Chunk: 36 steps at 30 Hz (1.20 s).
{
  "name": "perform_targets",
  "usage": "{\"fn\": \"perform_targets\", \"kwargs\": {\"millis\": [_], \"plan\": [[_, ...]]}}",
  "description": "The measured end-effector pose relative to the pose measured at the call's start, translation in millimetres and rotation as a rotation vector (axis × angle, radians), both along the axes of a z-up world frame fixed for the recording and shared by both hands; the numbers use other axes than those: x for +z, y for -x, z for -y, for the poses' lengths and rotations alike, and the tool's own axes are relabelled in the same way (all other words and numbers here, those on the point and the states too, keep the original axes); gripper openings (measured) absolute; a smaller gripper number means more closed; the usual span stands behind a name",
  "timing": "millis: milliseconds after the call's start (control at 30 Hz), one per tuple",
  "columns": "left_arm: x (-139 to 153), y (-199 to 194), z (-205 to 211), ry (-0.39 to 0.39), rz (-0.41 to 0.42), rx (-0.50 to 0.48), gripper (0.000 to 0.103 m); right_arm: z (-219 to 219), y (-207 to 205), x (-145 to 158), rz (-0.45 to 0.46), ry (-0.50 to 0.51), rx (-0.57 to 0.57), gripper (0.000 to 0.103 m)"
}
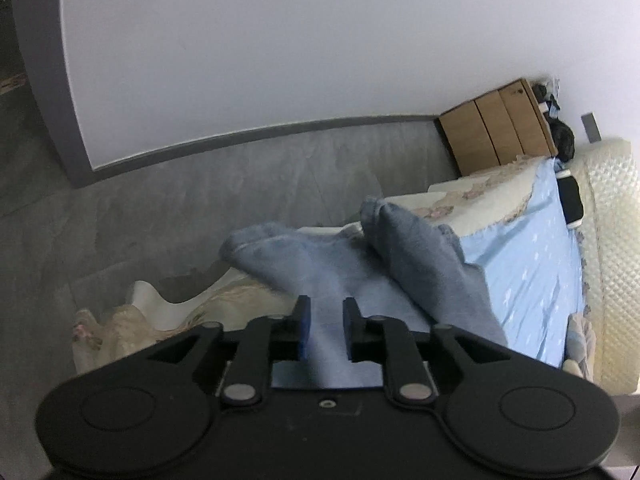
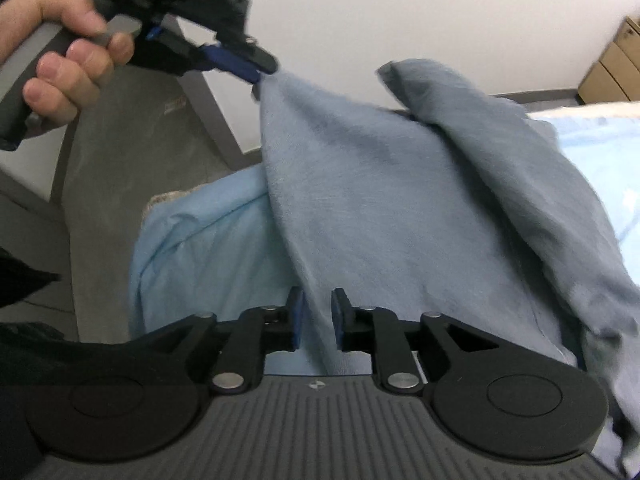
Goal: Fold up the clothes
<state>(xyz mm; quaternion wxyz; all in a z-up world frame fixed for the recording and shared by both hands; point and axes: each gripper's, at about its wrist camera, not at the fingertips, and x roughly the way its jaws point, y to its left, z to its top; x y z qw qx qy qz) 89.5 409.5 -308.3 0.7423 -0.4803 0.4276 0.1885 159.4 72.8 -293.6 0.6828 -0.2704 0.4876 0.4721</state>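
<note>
A grey-blue garment (image 2: 400,200) hangs lifted above the bed's light blue sheet (image 2: 208,248). In the right wrist view my left gripper (image 2: 256,74) is shut on one corner of it, held up by a hand (image 2: 60,60). My right gripper (image 2: 317,304) is shut on the garment's lower edge, and the cloth stretches between the two. In the left wrist view my left gripper (image 1: 325,308) has the garment (image 1: 360,264) running between its fingers, with two folds drooping ahead onto the bed.
The bed has a light blue sheet (image 1: 532,264) and a cream floral bedspread (image 1: 480,200) hanging at its edge. A wooden cabinet (image 1: 500,128) stands by the white wall. Grey floor (image 1: 200,200) lies beside the bed. A black item (image 1: 570,200) lies near the padded headboard.
</note>
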Motion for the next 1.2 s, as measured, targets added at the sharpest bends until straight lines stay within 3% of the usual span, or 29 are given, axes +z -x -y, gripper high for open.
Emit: {"fn": "perform_targets", "kwargs": {"millis": [133,233,300,433,533,567,667,700,800,900,967,1200], "plan": [[23,0,6,-0.012,0.022,0.029,0.025,30,-12,23,0.007,-0.05,-0.056,0.018],[21,-23,10,-0.003,0.019,0.028,0.03,53,-26,36,0.011,-0.09,-0.093,0.018],[21,-38,13,0.002,0.018,0.027,0.039,63,-36,40,0.03,-0.099,-0.091,0.019],[19,-68,19,0.014,0.014,0.026,0.044,71,-65,44,0.076,-0.106,-0.084,0.022],[18,-90,23,0.022,0.012,0.025,0.051,69,-95,46,0.095,-0.121,-0.104,0.033],[17,-98,24,0.025,0.011,0.024,0.052,67,-106,46,0.095,-0.126,-0.109,0.042],[6,-124,25,0.038,-0.011,0.013,0.052,62,-140,42,0.085,-0.107,-0.1,0.052],[-2,-134,22,0.046,-0.029,0.004,0.052,58,-150,39,0.079,-0.089,-0.08,0.059],[-25,-160,16,0.066,-0.079,-0.012,0.052,49,-179,30,0.056,-0.044,-0.013,0.064],[-44,-175,5,0.093,-0.138,0.036,0.053,44,-211,22,0.021,-0.014,0.039,0.068],[-55,-183,-3,0.129,-0.176,0.06,0.053,39,-233,14,-0.011,-0.001,0.055,0.07],[-79,-204,-7,0.156,-0.271,0.002,0.052,16,-287,-26,-0.187,0.034,0.06,0.071]]}}
